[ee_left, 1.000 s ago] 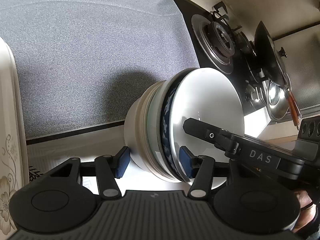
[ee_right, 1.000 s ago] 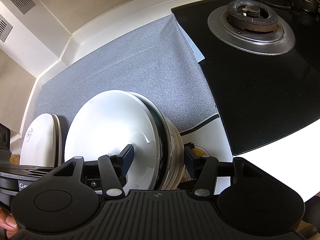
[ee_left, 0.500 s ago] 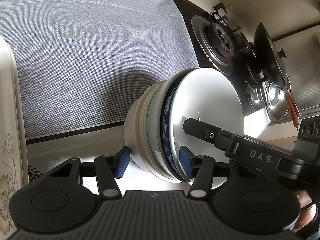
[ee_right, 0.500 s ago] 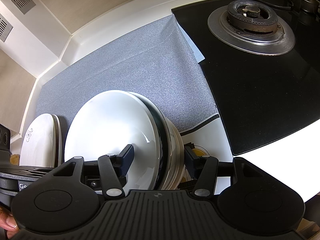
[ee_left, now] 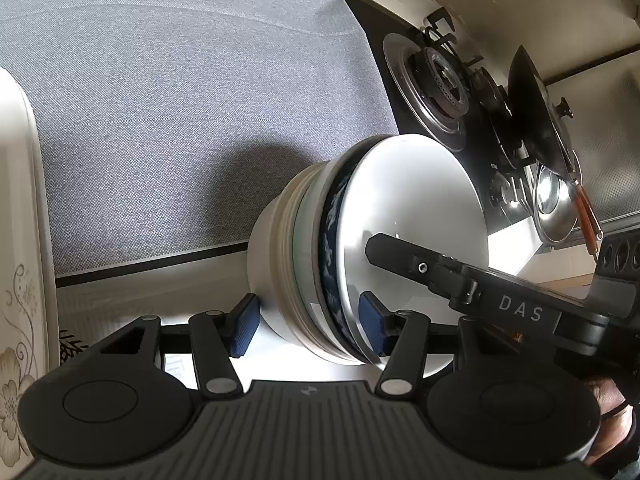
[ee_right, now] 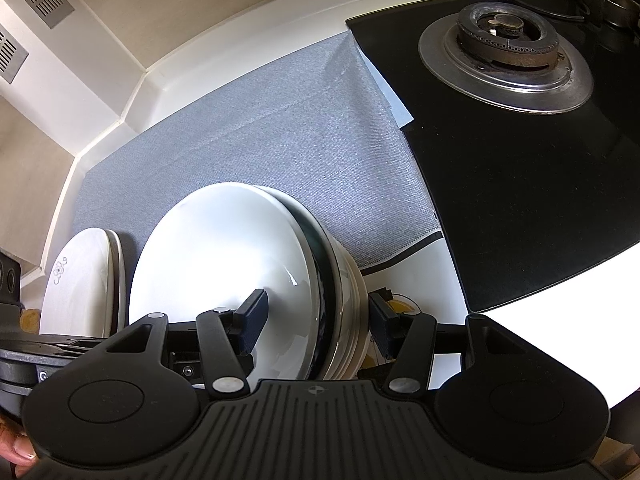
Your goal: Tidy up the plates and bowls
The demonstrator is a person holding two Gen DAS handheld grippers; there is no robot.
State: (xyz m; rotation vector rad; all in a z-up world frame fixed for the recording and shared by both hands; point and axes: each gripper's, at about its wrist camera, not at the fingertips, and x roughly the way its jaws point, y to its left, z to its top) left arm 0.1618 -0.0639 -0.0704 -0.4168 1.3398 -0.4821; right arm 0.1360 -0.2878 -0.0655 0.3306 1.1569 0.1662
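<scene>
A stack of nested bowls (ee_left: 360, 264), white with one blue-patterned bowl among them, is held on its side between both grippers. My left gripper (ee_left: 308, 324) is shut on the stack's edge, one pad on the outer white bowl, one inside the top bowl. My right gripper (ee_right: 316, 322) is shut on the same stack (ee_right: 224, 264) from the opposite side, and its arm crosses the left wrist view (ee_left: 480, 288). A stack of white floral plates (ee_right: 80, 280) stands on edge beside the bowls, also at the left wrist view's left edge (ee_left: 20, 240).
A grey mat (ee_right: 288, 136) covers the white counter. A black gas hob (ee_right: 520, 152) with a burner (ee_right: 506, 36) lies to the right. A black pan and lid (ee_left: 536, 120) and a steel pot (ee_left: 556, 208) sit on the hob's far side.
</scene>
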